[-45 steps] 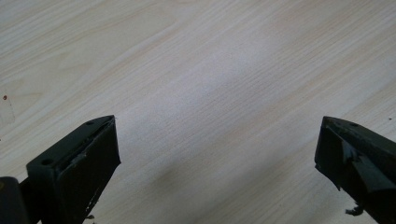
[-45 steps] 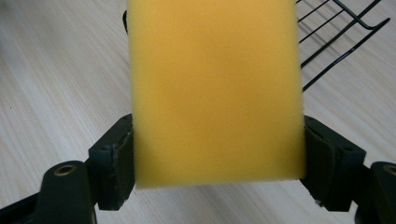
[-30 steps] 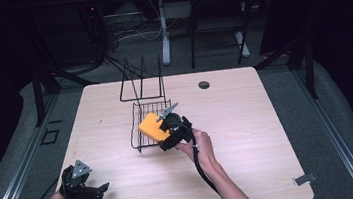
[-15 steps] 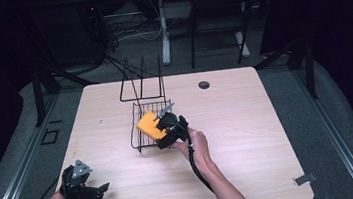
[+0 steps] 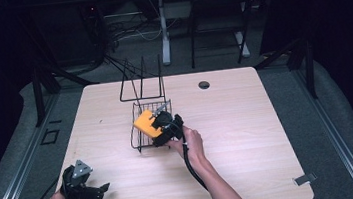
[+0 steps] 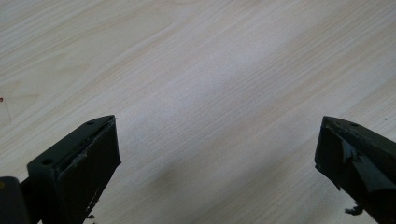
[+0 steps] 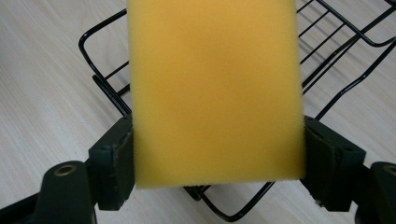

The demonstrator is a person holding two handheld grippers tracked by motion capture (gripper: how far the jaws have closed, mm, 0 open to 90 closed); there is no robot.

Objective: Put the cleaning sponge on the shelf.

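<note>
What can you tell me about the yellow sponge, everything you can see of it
The yellow sponge is a rectangular foam block with a fine, soft-looking texture, plain on the face that shows and apparently clean. The right gripper holds it: its two black jaws press on the sponge's two opposite sides near one end. In the high view the sponge sits tilted over the black wire basket on the wooden table. Whether it touches the wire cannot be told.

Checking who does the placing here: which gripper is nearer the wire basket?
Right. The right gripper holds the yellow sponge over the wire basket; the left gripper rests open near the table's front-left corner.
</note>
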